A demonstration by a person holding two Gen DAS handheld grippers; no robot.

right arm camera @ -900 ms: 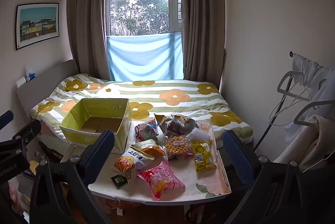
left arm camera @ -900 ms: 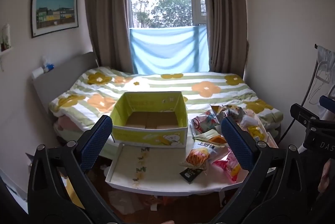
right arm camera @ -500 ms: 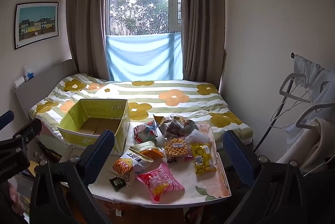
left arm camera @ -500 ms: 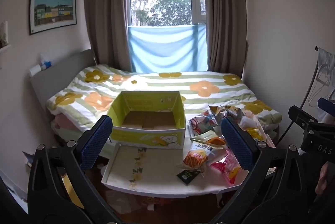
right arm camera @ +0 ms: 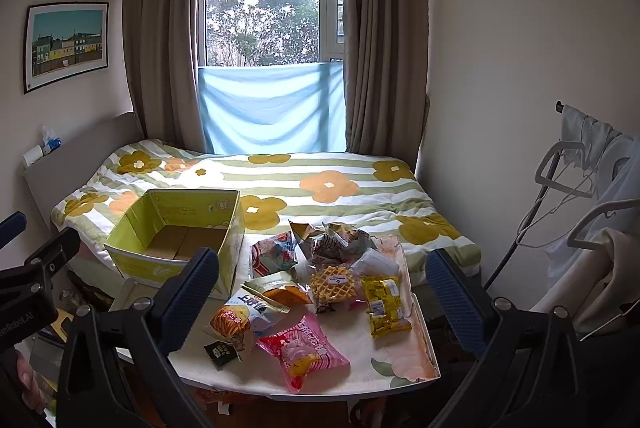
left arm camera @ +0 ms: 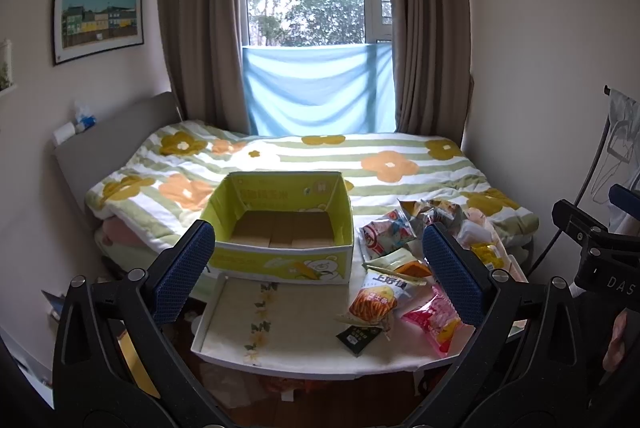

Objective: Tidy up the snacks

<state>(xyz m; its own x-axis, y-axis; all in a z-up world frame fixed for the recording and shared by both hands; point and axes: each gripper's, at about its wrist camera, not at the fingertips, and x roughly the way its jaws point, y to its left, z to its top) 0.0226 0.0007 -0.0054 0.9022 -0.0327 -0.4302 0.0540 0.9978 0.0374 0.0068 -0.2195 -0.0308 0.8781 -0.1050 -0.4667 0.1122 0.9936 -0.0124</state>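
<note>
Blue pads: both tools carry blue textured pads (left arm camera: 182, 270) on black arms.
Left tool (left arm camera: 318, 268): spread as wide as it goes, nothing between the pads, touching nothing, well apart from the snacks.
Right tool (right arm camera: 322, 294): also fully spread and empty; it looks down on the snack pile from above.
Snacks: loose packets lie on the right half of the tabletop (right arm camera: 404, 368), some overlapping: a pink packet (right arm camera: 304, 354) nearest, a white chip bag (right arm camera: 240, 314) beside it, a yellow packet (right arm camera: 386, 304), a waffle (right arm camera: 334, 282) in clear wrap.
How they handle: I judge them light, soft and crinkly, with slippery film and contents that crush easily.
Where to hold: at a sealed edge or a flat corner, with gentle pressure, not across the puffed middle.
Yellow-green box (left arm camera: 282, 224): open and empty, at the left back of the tabletop, against the bed (left arm camera: 360, 155).
</note>
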